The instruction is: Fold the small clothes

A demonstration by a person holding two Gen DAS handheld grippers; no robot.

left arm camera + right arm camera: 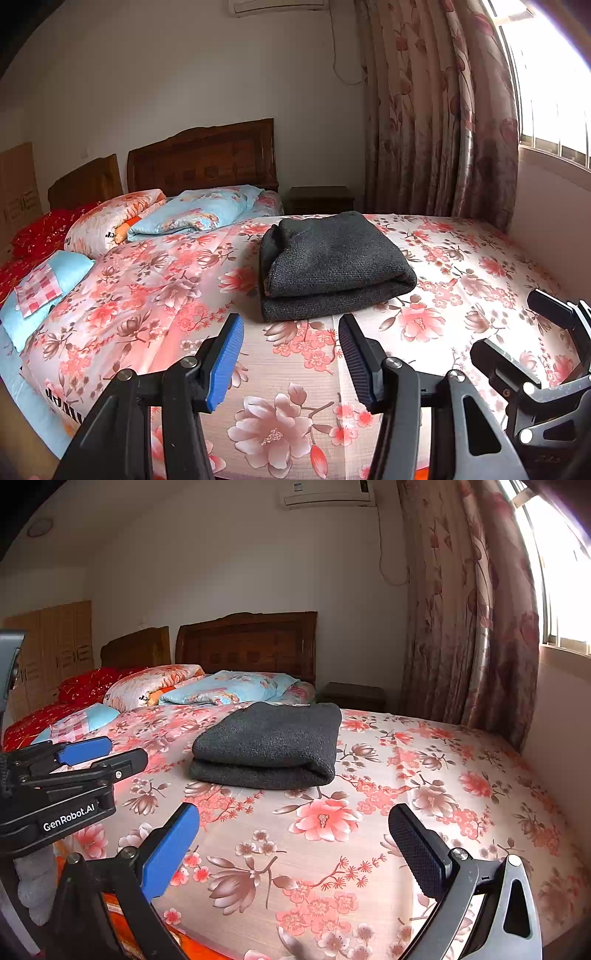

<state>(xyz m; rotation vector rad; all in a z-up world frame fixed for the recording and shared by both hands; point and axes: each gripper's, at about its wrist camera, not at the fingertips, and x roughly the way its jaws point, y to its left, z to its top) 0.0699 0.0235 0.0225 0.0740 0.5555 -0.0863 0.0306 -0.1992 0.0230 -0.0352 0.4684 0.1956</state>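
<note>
I hold the left gripper (291,332) and right gripper (293,823) spread apart, empty, near the seemingly folded grey sweater (332,262) on the floral bedspread (461,266).

The folded dark grey knitted sweater (334,264) is a coarse, nubby knit, totally matt. Under it the pink floral cotton-look bedsheet (155,291) looks smooth with a slight sheen where the light hits. The left tool (291,334) is matt black plastic with shiny metal pivot bolts, and its ribbed blue pad (226,360) looks rubbery. The right tool (293,825) is the same, with a dimpled black pad (417,853). The carved dark wooden headboard (203,155) has a polished finish, and the floral fabric curtain (476,609) looks a bit satiny.
</note>
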